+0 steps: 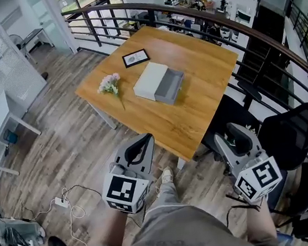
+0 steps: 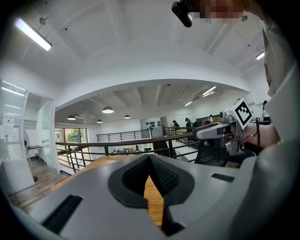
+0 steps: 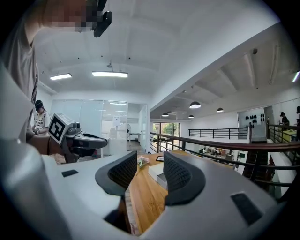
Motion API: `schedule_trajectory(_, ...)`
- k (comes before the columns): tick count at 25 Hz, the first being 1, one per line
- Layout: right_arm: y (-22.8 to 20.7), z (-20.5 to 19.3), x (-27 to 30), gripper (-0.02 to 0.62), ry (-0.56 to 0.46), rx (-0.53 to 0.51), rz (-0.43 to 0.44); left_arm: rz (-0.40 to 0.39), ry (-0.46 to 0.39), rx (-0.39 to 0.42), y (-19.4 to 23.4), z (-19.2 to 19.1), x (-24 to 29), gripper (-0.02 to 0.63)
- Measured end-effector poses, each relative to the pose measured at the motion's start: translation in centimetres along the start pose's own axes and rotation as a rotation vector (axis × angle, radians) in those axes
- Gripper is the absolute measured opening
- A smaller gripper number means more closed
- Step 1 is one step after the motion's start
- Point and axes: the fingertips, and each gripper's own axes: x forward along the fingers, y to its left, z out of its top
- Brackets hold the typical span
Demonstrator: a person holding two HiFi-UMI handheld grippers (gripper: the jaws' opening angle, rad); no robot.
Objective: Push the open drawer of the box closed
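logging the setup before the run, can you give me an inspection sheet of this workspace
surface: wooden table, standing on a wood floor.
job's things: white box near the table's middle, its grey drawer open; nothing touches it.
clutter: framed picture beyond the box; bunch of flowers to the box's left.
grippers: left tongs shut and empty; right tongs open and empty; both held short of the table.
cables: power strip with loose white cables on the floor at the person's left.
surroundings: dark railing curving round the table's far side; black chair at the right.
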Motion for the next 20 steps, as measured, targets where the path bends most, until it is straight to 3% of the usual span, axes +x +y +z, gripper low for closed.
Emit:
schedule_trajectory(11, -5.5, -3.2, 12.7, 0.184, 0.170, 0.054, -0.018, -0.089, 0.100, -0.019, 8.5, -2.5, 10.7, 0.015)
schedule_trajectory(20, -8.9, -5.7, 20.1, 0.184, 0.358, 0.046, -0.033, -0.140, 0.194, -0.065, 13.4, -5.0, 15.9, 0.017)
